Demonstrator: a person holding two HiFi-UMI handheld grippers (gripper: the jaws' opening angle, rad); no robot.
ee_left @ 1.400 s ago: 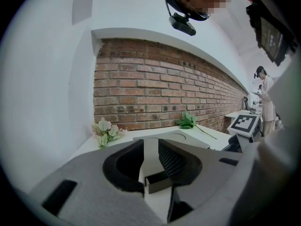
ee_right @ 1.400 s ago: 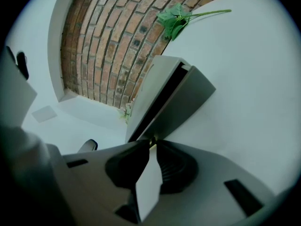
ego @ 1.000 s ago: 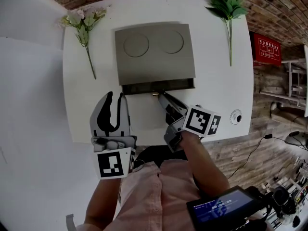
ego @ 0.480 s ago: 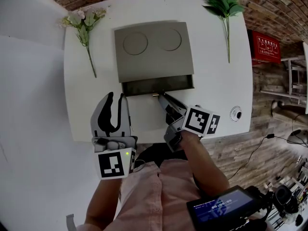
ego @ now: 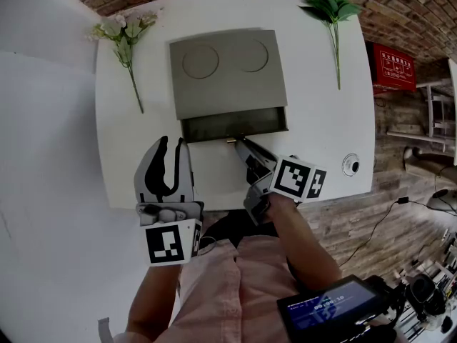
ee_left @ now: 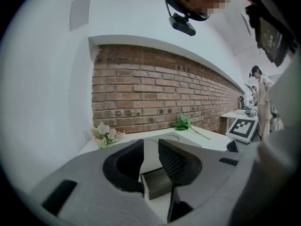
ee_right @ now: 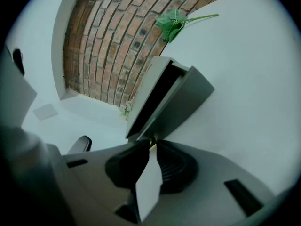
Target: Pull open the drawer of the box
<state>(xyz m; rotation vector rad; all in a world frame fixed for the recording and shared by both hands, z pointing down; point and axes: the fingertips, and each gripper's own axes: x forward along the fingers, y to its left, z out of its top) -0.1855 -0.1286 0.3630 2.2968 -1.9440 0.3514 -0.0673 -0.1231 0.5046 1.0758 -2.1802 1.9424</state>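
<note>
Head view: white table [ego: 321,120], brick wall [ego: 407,13]; R fingers [ego: 250,152] clamp drawer knob [ego: 232,141], L fingers [ego: 183,170] apart

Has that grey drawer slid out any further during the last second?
No. The grey drawer sticks out of the flat grey box just as little as before, equally far from the white table's near edge.

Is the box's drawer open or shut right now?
Partly open: the drawer juts from the box, dark gap showing; the right gripper pinches its knob.
</note>
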